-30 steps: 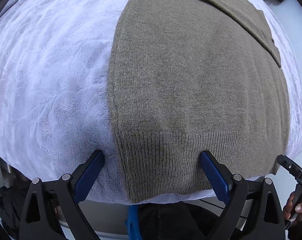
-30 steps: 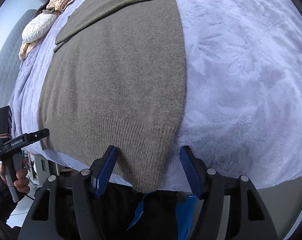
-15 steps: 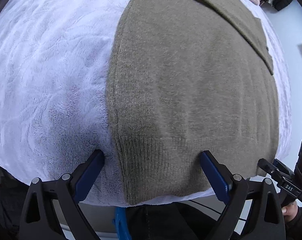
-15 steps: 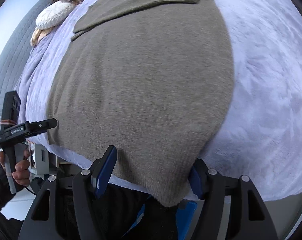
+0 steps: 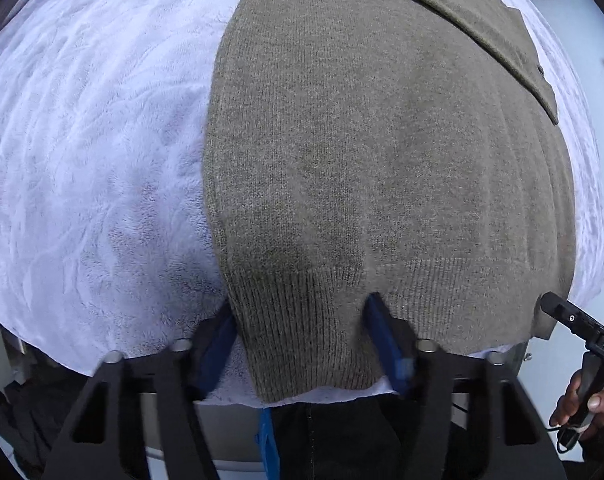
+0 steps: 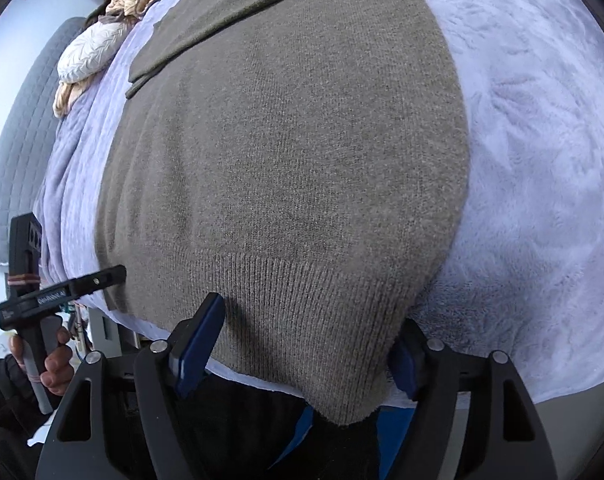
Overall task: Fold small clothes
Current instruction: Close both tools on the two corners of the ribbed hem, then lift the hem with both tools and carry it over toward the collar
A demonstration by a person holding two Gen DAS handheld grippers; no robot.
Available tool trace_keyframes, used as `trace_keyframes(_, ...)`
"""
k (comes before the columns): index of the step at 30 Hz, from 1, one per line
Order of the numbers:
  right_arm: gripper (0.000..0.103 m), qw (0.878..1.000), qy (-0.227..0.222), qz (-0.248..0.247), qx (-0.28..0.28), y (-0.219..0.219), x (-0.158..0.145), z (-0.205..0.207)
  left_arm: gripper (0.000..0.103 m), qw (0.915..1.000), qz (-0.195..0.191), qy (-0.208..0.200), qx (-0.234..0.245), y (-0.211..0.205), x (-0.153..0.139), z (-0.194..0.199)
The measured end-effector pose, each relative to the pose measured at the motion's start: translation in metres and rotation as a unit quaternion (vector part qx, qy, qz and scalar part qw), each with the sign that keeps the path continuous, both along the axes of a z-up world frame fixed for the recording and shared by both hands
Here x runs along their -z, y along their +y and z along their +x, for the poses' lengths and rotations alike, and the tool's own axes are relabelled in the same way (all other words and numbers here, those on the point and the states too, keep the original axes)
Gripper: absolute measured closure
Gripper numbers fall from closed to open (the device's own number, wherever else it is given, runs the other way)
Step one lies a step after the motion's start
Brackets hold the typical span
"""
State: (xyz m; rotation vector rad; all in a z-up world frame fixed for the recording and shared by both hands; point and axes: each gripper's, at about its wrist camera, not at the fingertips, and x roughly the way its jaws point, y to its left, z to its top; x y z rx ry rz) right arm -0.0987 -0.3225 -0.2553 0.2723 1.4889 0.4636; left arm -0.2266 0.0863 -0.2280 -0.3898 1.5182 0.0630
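Spread flat along the near edge of the bed [image 5: 82,168], an olive knit sweater [image 5: 382,160], ribbed hem hanging just past that edge and one sleeve already laid across the chest toward the far end. Set at the hem's two near corners, both tools: left tool [image 5: 302,328] closing, blue pads drawn in on a bunch of ribbed knit that puckers between them, though firm clamping not certain; right tool [image 6: 306,340] opening, jaws well apart and straddling the other corner, cloth between them but not pinched.

By the look of it, folding only partly done: sleeve tucked, body still full length, hem yet to be carried up toward the collar. Likely next, a grip on both corners and a lift away from the near edge.

Against the frames a second back: left pads, then wide apart either side of the hem corner, now pulled in tight on it; right tool shifted sideways, from straddling bare blanket beside the sweater's edge to sitting over the corner itself. Cream garments [image 6: 90,56] piled by the far corner, untouched.
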Motion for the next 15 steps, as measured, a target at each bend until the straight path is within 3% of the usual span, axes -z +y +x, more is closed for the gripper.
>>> trace_keyframes(2,0.027,1.0,0.006,-0.001,0.001,0.001,0.0,0.001,0.069,1.0,-0.005,-0.001,0.005,-0.002,-0.008,0.0)
trace_keyframes(4,0.046,1.0,0.01,-0.021,-0.007,0.002,-0.001,0.004,0.088,0.9999,-0.012,-0.002,0.011,-0.004,-0.015,0.002)
trace_keyframes(10,0.087,1.0,0.02,-0.022,-0.005,-0.011,-0.013,0.009,0.092,0.9993,-0.031,-0.009,-0.019,0.007,-0.027,0.003)
trace_keyframes(15,0.091,1.0,-0.008,-0.002,-0.018,-0.008,-0.037,0.009,0.092,0.9994,-0.022,-0.024,-0.013,0.01,-0.039,0.0)
